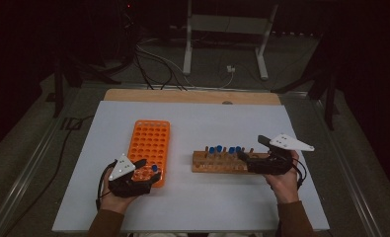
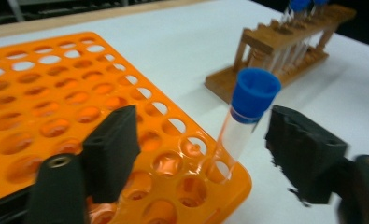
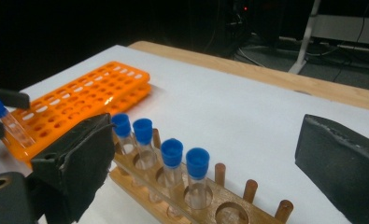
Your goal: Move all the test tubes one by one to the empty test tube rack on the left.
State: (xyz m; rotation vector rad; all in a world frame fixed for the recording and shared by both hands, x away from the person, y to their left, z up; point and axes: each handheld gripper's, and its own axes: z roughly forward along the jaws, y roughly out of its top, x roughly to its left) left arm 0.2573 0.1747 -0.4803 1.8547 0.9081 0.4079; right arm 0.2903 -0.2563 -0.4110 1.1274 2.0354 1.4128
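High view: left gripper [image 1: 150, 174] sits at the near end of the orange rack [image 1: 149, 143], a blue-capped tube [image 1: 154, 169] between its jaws. Right gripper [image 1: 246, 159] rests at the right end of the wooden rack [image 1: 221, 161], which carries four more capped tubes [image 1: 225, 149]. White table [image 1: 192, 207] under all.

Left gripper view: jaws stand apart, pads clear of the tube [image 2: 244, 122] on both sides. Tube stands in a corner hole of the orange rack [image 2: 56, 107], leaning toward the right jaw. Its foot looks seated, though depth in the hole is hard to tell.

Right gripper view: jaws wide open, nothing between them but the wooden rack [image 3: 191, 205] below, with its tubes [image 3: 172, 161] upright in a row.

Risk, as I judge it: the tilted tube is close to the right jaw. Pulling the left gripper back crookedly could clip the cap and tip the tube out over the rack's edge. On the right, closing in on one tube could knock its neighbour, since they stand just beside each other.
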